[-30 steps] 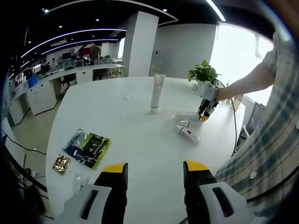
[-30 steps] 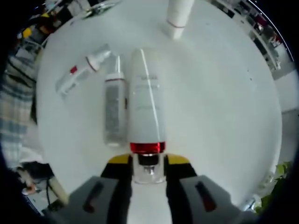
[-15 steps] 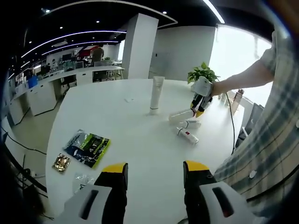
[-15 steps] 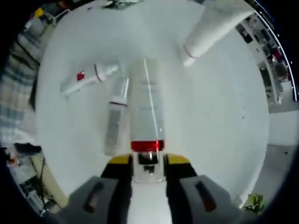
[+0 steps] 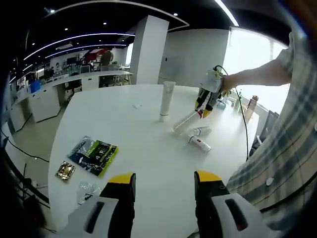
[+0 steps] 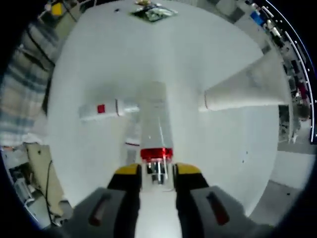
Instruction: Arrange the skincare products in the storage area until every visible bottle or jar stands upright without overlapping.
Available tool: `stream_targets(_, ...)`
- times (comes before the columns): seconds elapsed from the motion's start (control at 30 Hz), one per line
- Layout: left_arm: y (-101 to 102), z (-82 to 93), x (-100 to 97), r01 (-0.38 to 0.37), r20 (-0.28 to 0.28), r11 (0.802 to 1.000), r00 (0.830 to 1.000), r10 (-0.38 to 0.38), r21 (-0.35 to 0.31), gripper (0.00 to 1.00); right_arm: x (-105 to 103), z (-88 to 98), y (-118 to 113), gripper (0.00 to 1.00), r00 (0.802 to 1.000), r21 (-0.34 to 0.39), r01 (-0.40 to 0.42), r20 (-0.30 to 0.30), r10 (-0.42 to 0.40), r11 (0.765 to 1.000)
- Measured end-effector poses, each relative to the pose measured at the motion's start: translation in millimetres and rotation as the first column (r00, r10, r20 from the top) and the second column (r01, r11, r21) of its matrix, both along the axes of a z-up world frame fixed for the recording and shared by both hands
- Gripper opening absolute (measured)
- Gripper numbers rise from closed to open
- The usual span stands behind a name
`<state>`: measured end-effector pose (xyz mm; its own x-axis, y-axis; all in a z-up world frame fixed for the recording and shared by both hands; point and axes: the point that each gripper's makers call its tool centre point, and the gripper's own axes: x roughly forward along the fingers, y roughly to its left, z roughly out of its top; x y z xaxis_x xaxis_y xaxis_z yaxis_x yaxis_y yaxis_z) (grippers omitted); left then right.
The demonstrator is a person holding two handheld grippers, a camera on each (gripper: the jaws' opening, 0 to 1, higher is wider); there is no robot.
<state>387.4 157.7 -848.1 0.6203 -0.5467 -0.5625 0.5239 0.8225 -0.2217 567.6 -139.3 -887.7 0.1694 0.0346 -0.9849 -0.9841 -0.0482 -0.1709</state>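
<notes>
Right gripper tips a bottle upright by its cap end

The right gripper (image 6: 157, 174) pinches the red-banded white bottle (image 6: 155, 124) at its cap, so the base can pivot down onto the table (image 5: 124, 129); in the left gripper view it hangs slanted beside the upright tube (image 5: 167, 100). Two small bottles, one red-labelled (image 6: 106, 109), lie flat near it, not yet stood up. The left gripper (image 5: 163, 186) hovers with jaws spread, holding nothing, likely waiting its turn.

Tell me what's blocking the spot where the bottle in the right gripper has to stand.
Nothing visible blocks it. The right gripper tilts the red-collared bottle over bare table, but two small bottles lie close beside it, and the upright tube stands nearby.
</notes>
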Motion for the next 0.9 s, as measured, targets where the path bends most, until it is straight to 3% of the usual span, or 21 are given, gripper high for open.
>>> stream_targets(0.3,-5.6,1.5,5.1,0.024,0.011,1.0,1.0,-0.024,-0.012,0.49,-7.1,21.2,41.7,0.24,0.993,-0.077,-0.119,0.016,0.12,0.99)
stream_targets(0.63,2.6,2.4,5.6,0.021,0.016,1.0,1.0,-0.021,-0.015,0.49,-9.1,28.8,65.9,0.24,0.976,-0.166,-0.216,0.001,0.219,0.962)
stream_targets(0.9,15.7,-0.2,0.9,-0.002,0.009,1.0,1.0,0.002,-0.017,0.49,-11.1,30.1,77.0,0.24,0.946,-0.286,-0.316,-0.021,0.324,0.904)
